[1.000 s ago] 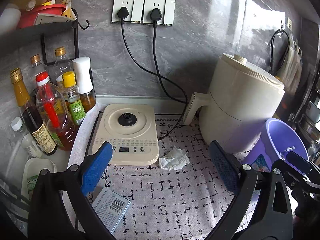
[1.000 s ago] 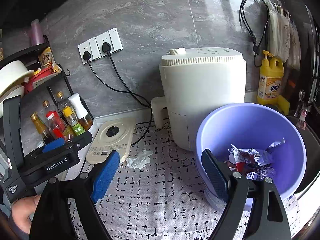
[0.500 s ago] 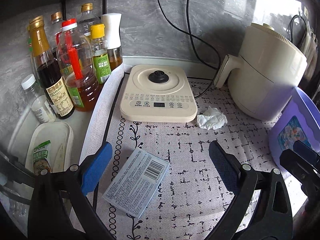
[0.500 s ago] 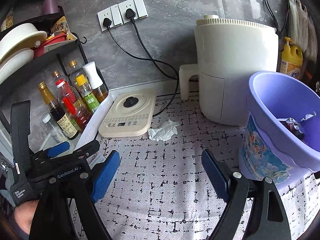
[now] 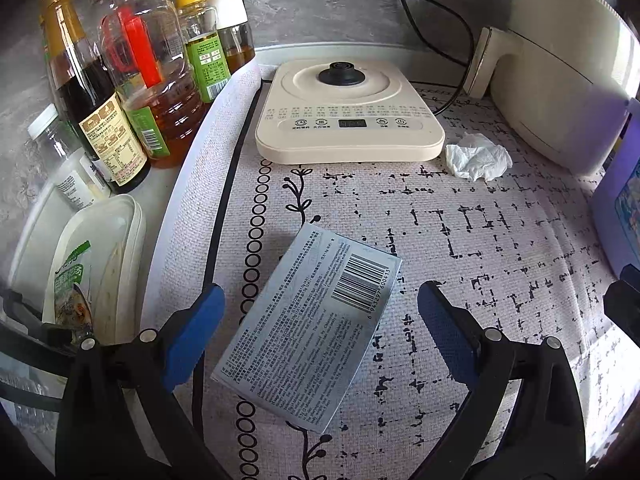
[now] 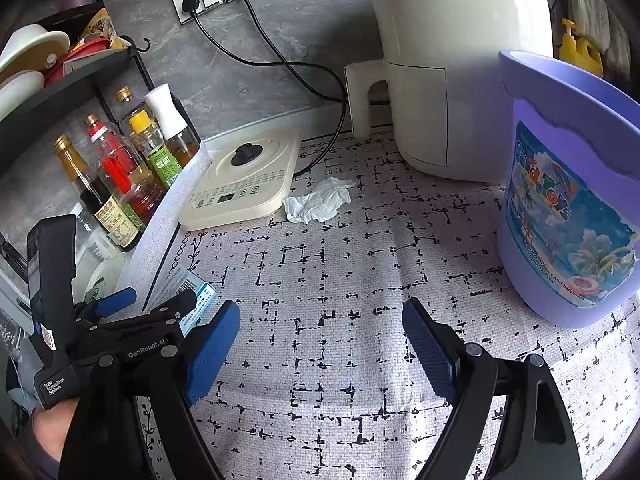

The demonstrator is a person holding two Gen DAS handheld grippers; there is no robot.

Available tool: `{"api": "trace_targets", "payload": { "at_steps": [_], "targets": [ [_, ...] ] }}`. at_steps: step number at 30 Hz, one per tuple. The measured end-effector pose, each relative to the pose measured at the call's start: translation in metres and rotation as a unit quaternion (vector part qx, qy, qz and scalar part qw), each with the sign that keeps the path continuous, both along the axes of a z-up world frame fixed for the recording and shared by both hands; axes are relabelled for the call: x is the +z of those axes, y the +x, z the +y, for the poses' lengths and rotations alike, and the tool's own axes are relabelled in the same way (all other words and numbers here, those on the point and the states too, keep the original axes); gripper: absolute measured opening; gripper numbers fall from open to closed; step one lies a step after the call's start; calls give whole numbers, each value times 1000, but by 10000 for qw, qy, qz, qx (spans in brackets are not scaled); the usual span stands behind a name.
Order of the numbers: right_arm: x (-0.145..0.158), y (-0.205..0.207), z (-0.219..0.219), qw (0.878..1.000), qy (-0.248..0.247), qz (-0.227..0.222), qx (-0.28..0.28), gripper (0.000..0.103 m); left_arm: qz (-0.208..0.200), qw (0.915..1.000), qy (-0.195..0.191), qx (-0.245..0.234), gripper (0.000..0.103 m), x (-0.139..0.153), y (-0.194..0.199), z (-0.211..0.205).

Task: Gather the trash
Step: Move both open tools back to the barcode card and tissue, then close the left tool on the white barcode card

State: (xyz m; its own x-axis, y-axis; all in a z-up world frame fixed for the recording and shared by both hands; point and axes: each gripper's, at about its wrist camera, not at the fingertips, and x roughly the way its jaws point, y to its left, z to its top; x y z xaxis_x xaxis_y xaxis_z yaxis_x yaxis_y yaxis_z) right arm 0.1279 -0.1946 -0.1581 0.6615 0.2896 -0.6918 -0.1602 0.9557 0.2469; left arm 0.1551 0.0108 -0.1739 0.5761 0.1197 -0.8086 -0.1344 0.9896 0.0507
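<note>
A flat grey-blue packet (image 5: 312, 328) with a barcode lies on the patterned mat, face down. My left gripper (image 5: 320, 308) hangs just above it, open, with the packet between the blue pads but untouched. A crumpled white tissue (image 5: 478, 156) (image 6: 320, 202) lies further back, by the cream cooker base. My right gripper (image 6: 320, 320) stands open over bare mat with nothing between its fingers. The purple bucket (image 6: 568, 208) stands to its right; its inside is hidden. The packet's corner (image 6: 192, 292) shows under the left tool.
A cream cooker base (image 5: 348, 116) and a white air fryer (image 6: 452, 72) stand at the back, with black cords to wall sockets. Several oil and sauce bottles (image 5: 120, 80) crowd the left. A white lidded tub (image 5: 100, 264) sits beside the mat's left edge.
Both grippers have sunk toward the counter and tipped downward. The packet has come between the left fingers. The bucket's inside has dropped out of the right view.
</note>
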Motion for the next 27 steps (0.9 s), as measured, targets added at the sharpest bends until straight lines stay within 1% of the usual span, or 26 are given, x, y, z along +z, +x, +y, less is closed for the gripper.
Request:
{"api": "trace_targets", "payload": {
  "at_steps": [3, 5, 7, 9, 10, 12, 19, 27],
  "targets": [
    [-5, 0, -1, 10000, 25, 54, -19, 82, 185, 9998, -5, 79, 95, -9, 5, 0],
    [-6, 0, -2, 10000, 29, 60, -15, 82, 288, 9995, -27, 120, 85, -14, 9, -1],
    [-5, 2, -3, 10000, 27, 50, -10, 82, 254, 9996, -60, 147, 75, -12, 12, -2],
    [-4, 4, -4, 10000, 10, 36, -10, 82, 221, 9995, -164, 152, 70, -8, 16, -5],
    [-4, 6, -5, 10000, -2, 30, -8, 82, 187, 9996, -155, 163, 69, -7, 17, -7],
    [-3, 9, -5, 10000, -19, 18, -4, 82, 72, 9997, -109, 190, 68, -2, 20, -11],
    [3, 27, -3, 9999, -114, -17, 127, 81, -277, 9988, -253, 309, 67, 15, 31, -21],
    [12, 56, 5, 9981, -343, -54, 518, 78, -522, 9943, -560, 744, 67, 25, 43, -18]
  ]
}}
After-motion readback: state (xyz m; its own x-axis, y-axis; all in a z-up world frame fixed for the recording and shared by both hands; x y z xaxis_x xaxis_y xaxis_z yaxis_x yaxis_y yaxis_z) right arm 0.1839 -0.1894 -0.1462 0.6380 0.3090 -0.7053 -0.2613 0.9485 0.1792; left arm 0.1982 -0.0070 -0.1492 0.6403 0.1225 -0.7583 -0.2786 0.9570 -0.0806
